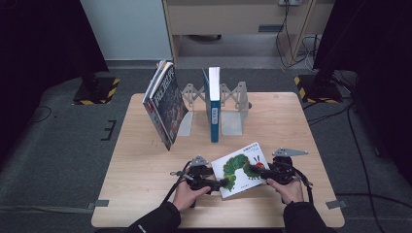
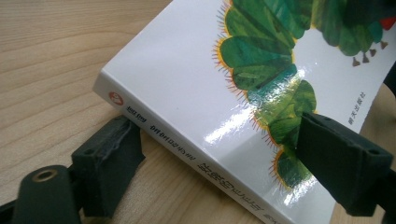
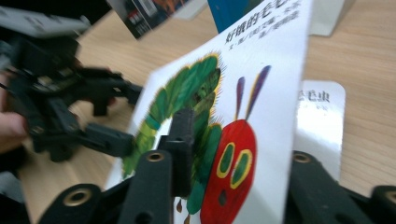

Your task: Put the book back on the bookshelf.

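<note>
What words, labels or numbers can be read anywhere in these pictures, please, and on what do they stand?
"好饿的毛毛": title on the cover of the white picture book with a green caterpillar, cut off by the picture's edge.
"毛虫": on the white page behind that cover, partly hidden.
Spine print and small cover print: too blurred to read.
Dark leaning book and upright blue book: print too small.

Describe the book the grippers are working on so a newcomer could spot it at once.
On the wooden table, look at the near edge in front of the person, away from the metal bookends at the back. The caterpillar book sits between the two grippers: white glossy cover, green caterpillar with a red face, unlike the dark leaning book and the upright blue book.
</note>
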